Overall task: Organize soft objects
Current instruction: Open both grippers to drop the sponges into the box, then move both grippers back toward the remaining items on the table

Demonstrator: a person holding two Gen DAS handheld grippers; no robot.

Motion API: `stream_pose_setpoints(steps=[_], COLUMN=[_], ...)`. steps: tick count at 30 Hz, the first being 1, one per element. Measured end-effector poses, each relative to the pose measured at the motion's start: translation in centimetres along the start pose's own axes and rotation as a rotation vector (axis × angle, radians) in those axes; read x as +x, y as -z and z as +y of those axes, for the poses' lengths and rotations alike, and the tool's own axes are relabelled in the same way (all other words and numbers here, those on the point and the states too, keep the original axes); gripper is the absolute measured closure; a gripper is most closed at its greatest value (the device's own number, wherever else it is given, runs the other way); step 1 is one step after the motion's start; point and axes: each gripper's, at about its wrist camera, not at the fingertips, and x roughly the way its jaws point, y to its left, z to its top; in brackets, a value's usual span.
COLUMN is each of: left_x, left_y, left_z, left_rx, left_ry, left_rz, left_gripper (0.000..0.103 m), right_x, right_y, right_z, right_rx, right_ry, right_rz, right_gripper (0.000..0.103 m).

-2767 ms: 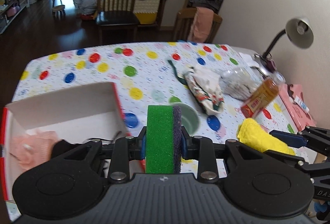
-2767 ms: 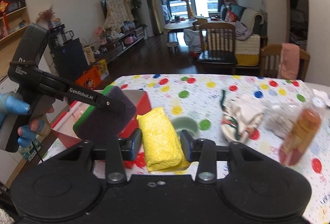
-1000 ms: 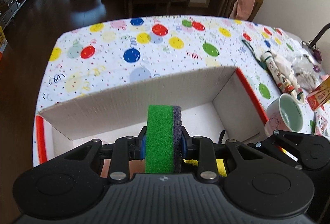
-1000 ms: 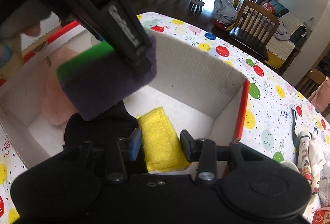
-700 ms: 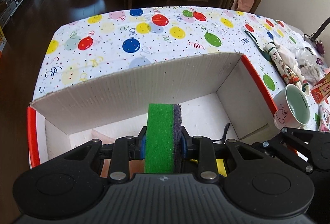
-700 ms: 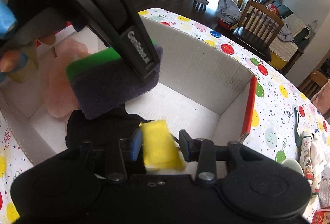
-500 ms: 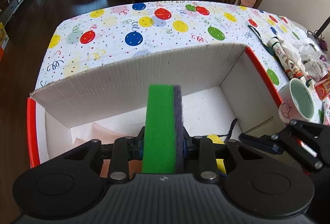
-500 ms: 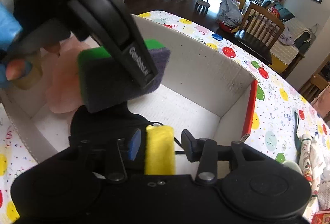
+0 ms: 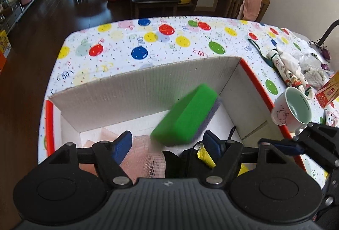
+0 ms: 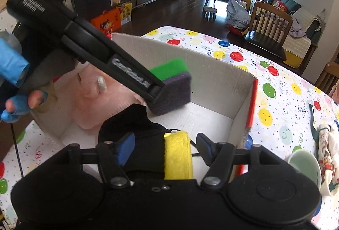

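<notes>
Over the white cardboard box (image 9: 137, 94) with a red rim, my left gripper (image 9: 168, 145) is opening. The green-and-purple sponge (image 9: 186, 115) is blurred and tilted just past its blue pads, touching neither. In the right wrist view the sponge (image 10: 171, 86) sits by the left gripper's finger (image 10: 127, 73) above the box (image 10: 222, 81) floor. My right gripper (image 10: 165, 149) is opening too. The yellow cloth (image 10: 178, 155) stands on edge between its pads with a gap on each side. It rests on a black soft item (image 10: 131, 122), also seen as the black item (image 9: 175, 160). A pink cloth (image 10: 106, 111) lies in the box.
A white mug (image 9: 296, 107) stands just outside the box's right wall. Past it are an orange carton (image 9: 328, 90) and a patterned cloth (image 9: 286, 69). The balloon-print tablecloth (image 9: 148, 43) lies beyond the box. A gloved hand (image 10: 12, 64) holds the left gripper.
The left jaws have parted and the sponge has left them, tipping forward and right. The right jaws have widened off the yellow cloth, which has turned on edge.
</notes>
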Motion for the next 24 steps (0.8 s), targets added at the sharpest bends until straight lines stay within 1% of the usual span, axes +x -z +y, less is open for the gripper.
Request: stream_pose_setpoints(steps=[2, 7, 13, 18, 20, 21, 24], left_x=[-0.8, -3.3, -6.3, -8.6, -9.4, -9.8, -10.7], left_y=[0.2, 0.7, 1.3, 1.6, 1.8, 1.9, 2.3], left_z=[-0.2, -0.8, -2.4, -4.2, -5.1, -5.6, -7.1], left_rx=[0.011, 0.015, 0.035, 0.035, 0.039, 0.039, 0.043], left_ry=[-0.012, -0.001, 0.000, 0.025, 0.036, 0.037, 0.042], left_rz=[-0.017, -0.067, -0.138, -0.189, -0.202, -0.209, -0.233], left_gripper=[0.029, 0.029, 0.029, 0.029, 0.026, 0.020, 0.019], right_x=[-0.9, -4.0, -8.3, -11.5, -12.6, -13.1, -14.7], right_y=[0.2, 0.4, 0.9, 1.4, 1.9, 2.2, 3.3], right_z=[-0.3, -1.4, -2.6, -4.1, -4.6, -4.9, -5.7], right_rx=[0.022, 0.073, 0.123, 0.167, 0.184, 0.192, 0.214], right_ry=[-0.006, -0.021, -0.031, -0.030, -0.029, -0.030, -0.025], right_rz=[-0.017, -0.077, -0.170, -0.235, -0.253, -0.261, -0.286], right_gripper=[0.035, 0.031, 0.025, 0.020, 0.017, 0.016, 0.012])
